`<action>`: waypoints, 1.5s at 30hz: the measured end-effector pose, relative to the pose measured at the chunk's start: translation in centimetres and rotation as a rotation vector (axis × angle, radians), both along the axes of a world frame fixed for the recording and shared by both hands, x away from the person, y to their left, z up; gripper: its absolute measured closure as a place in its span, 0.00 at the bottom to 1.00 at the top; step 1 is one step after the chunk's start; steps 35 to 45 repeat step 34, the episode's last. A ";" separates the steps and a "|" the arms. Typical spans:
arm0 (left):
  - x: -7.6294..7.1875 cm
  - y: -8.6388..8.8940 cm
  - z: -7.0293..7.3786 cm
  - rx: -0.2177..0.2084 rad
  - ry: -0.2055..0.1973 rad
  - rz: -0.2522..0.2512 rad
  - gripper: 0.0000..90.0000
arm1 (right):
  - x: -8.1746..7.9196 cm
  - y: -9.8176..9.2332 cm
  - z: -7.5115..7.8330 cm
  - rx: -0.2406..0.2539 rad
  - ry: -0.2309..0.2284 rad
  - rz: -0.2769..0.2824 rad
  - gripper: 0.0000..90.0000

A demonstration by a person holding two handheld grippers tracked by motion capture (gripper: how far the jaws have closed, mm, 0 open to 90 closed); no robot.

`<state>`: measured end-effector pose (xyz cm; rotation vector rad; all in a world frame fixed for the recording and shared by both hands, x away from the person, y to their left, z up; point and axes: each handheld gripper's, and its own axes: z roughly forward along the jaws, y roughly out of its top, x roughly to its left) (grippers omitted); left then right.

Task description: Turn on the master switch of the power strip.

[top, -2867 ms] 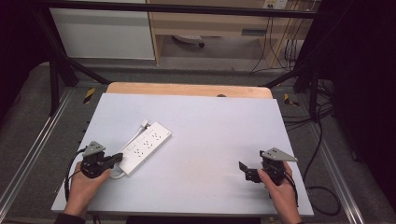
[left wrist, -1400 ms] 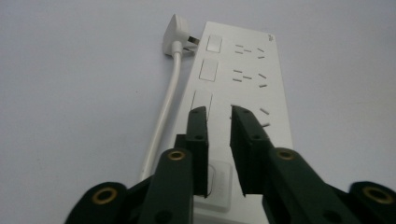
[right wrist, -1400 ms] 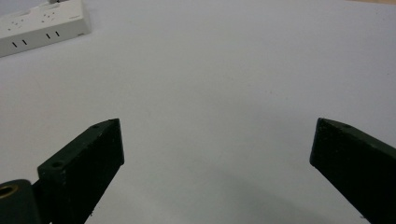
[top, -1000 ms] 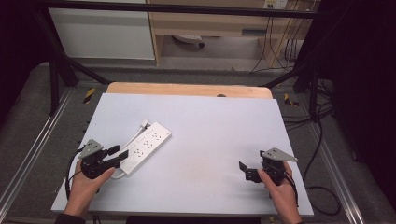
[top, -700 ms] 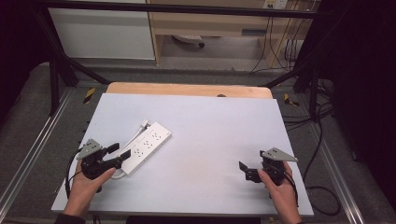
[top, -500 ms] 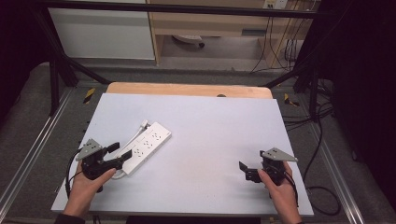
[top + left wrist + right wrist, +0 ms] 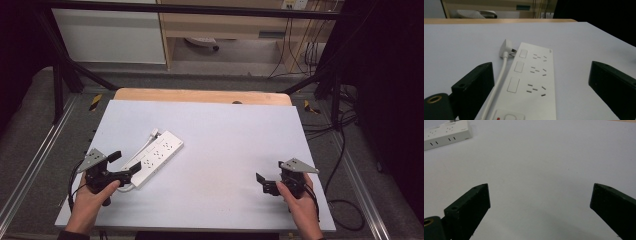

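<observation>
Surface [image 7: 235,150]: white, bare at centre. Power strip [image 7: 155,157]: lay at 9 o'clock, cord alongside. Your left hand-held gripper [image 7: 121,167]: jaws wide, straddling its near end, holding nothing; closing risked pinching the cord [image 7: 499,82]. Right hand-held gripper [image 7: 266,183]: wide, empty, 4 o'clock.

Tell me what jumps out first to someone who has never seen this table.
A white power strip lies slantwise on the left half of the pale table, its own plug and cord lying beside it. The left tongs stand open around its near end, while the right tongs sit open over bare tabletop at the right.
</observation>
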<state>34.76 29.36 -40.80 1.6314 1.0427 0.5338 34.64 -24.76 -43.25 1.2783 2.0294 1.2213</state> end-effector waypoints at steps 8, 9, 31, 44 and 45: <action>-1.1 1.2 0.8 -0.031 -0.029 0.029 0.08 | 0.0 -0.1 0.0 0.000 -0.003 -0.001 0.04; -1.2 1.4 1.0 -0.037 -0.035 0.035 0.08 | 0.0 -0.1 0.1 0.001 -0.004 -0.002 0.04; -2.2 9.0 -2.4 0.054 0.065 0.187 0.09 | 0.9 -1.2 -0.6 -0.038 0.008 -0.059 0.04; -2.0 8.9 -2.7 0.049 0.087 0.184 0.09 | 1.7 -1.3 -1.1 -0.072 0.030 -0.077 0.04; -2.0 8.9 -2.7 0.049 0.087 0.184 0.09 | 1.7 -1.3 -1.1 -0.072 0.030 -0.077 0.04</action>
